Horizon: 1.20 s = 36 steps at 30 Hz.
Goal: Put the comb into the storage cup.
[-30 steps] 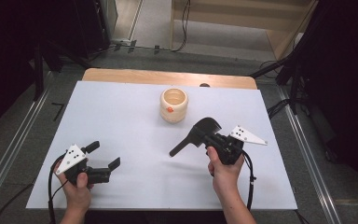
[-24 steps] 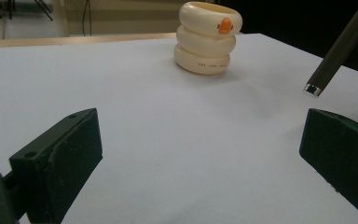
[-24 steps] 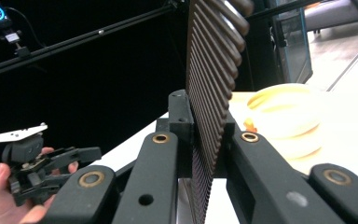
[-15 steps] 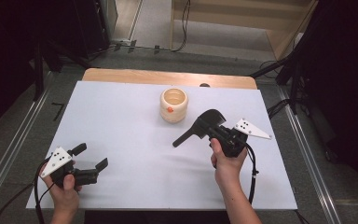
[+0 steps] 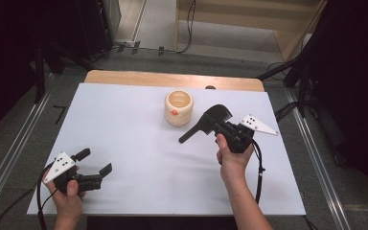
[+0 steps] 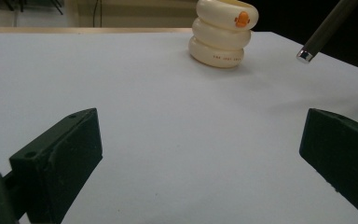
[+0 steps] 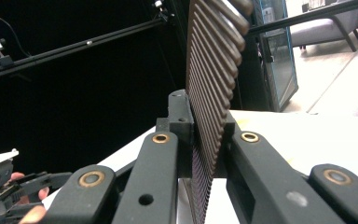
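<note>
Since the earlier high view frames, the right gripper (image 5: 219,120) has drifted up the sheet toward the cream holder (image 5: 178,108), and the left gripper (image 5: 96,162) has slid out to the near-left corner of the white table (image 5: 124,143).

High view: the right gripper clamps a black brush (image 5: 206,123) by its broad head; the thin handle slants down-left, ending just right of the holder without touching it. The brush reads as one dark silhouette, so its bristles cannot be made out. The holder is a ribbed cream cup with a small orange dot on its side, standing upright near the far middle of the table. The left gripper's 2 jaws stand wide apart with nothing between them.

Left gripper view: both jaws rise from the bottom corners, spread wide over bare white surface, each cut off by the frame edge. The holder (image 6: 223,32) shows as 3 stacked rings, its top cropped. The brush handle's tip (image 6: 306,55), dark with a shiny cap, hangs above the table at upper right, the rest cut off.

Right gripper view: the jaws squeeze the brush head (image 7: 212,93), showing rows of brown ribbed teeth edge-on. Its top is blurred and its handle hidden. The left gripper (image 7: 32,184) shows dimly at lower left.
</note>
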{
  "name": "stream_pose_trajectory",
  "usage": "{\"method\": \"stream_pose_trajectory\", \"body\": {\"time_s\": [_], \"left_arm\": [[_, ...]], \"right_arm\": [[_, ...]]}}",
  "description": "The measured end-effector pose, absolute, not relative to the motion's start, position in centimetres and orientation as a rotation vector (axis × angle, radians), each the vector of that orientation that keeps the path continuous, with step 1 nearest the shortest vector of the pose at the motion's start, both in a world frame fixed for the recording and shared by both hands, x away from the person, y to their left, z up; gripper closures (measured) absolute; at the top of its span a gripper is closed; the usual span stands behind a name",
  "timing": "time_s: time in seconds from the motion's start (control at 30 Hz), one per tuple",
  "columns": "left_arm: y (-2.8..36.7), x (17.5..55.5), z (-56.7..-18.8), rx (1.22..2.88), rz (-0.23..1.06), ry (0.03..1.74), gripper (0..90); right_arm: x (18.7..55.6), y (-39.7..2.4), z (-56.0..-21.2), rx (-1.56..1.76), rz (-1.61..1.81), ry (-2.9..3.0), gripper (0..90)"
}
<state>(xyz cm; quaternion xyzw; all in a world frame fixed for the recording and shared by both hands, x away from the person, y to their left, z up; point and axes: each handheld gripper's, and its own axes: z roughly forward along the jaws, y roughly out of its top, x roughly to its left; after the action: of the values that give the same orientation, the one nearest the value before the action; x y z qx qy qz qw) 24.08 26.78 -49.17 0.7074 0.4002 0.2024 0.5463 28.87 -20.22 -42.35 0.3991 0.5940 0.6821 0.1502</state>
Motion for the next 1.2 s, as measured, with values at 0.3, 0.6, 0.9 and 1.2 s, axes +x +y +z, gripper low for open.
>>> {"method": "stream_pose_trajectory", "body": {"time_s": [0.3,0.6,0.9,1.2], "left_arm": [[26.7,24.1,-49.2,1.679,0.482,0.954,0.0],[26.7,24.0,-49.2,1.677,0.486,0.956,0.0],[26.8,24.0,-49.2,1.677,0.492,0.957,0.0],[26.8,24.0,-49.1,1.675,0.491,0.960,0.0]], "right_arm": [[30.0,-20.4,-41.9,1.156,1.952,1.678,82.5],[30.8,-20.7,-41.4,1.157,1.952,1.656,82.5],[31.6,-20.4,-40.8,1.144,1.945,1.654,82.5],[32.7,-20.4,-40.1,1.144,1.935,1.644,82.5]]}}
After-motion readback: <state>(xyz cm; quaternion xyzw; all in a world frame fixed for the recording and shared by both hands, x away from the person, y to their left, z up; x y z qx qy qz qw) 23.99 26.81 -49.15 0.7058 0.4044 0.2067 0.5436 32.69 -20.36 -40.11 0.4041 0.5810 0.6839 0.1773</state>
